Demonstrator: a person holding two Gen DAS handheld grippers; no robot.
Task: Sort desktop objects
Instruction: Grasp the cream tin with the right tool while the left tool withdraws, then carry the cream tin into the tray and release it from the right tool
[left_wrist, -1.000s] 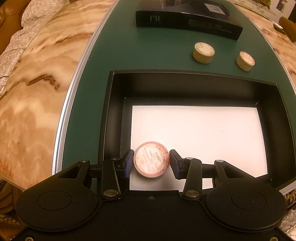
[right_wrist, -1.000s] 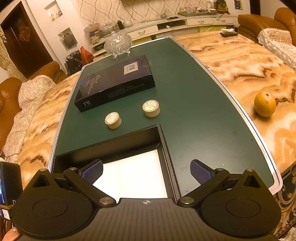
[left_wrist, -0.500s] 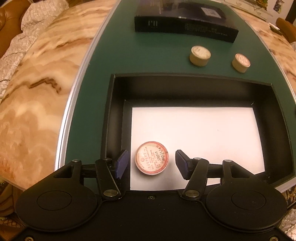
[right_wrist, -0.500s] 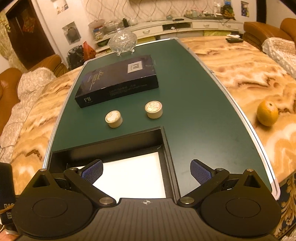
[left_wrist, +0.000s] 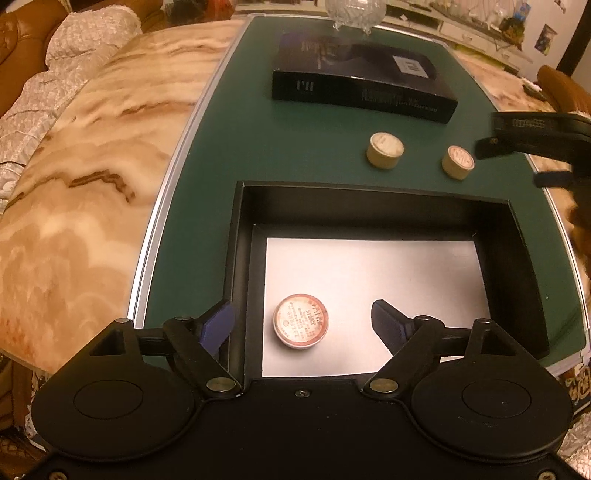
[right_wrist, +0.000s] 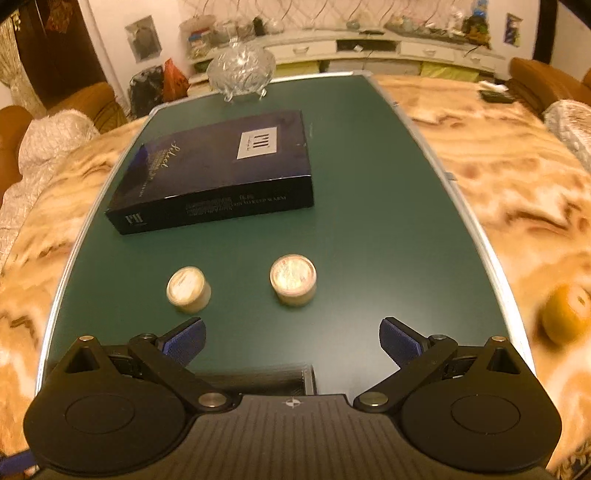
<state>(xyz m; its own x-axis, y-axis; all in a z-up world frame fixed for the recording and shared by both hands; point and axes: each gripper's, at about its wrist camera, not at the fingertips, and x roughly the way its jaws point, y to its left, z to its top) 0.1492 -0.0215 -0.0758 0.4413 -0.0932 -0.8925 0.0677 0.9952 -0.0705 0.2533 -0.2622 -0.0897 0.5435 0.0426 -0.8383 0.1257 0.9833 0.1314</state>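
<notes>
Marble-patterned stone in orange and cream surrounds a dark green desk (right_wrist: 369, 192) with a metal edge. At its far end stands a cut-glass bowl (right_wrist: 241, 70), and nearer lies a flat dark box (right_wrist: 218, 173) whose top carries the script word "Select" and a pale label with a logo; the small print on its side is too blurred to read.

Two round cream tins, the left tin (right_wrist: 187, 285) and the right tin (right_wrist: 293, 277), stand on the green surface, apart from each other. Their lids have printing which cannot be read. A third, the red-rimmed tin (left_wrist: 301, 320), lies on the white floor of the open black tray (left_wrist: 373, 203), near its left wall; red text and some digits circle its lid.

The left hand-held gripper (left_wrist: 299, 325) is spread wide above this tin and does not touch it. The right hand-held gripper (right_wrist: 291, 341) is also wide apart and holds nothing, with the right tin just ahead of it. An orange (right_wrist: 565, 314) rests on the marble at the right.
</notes>
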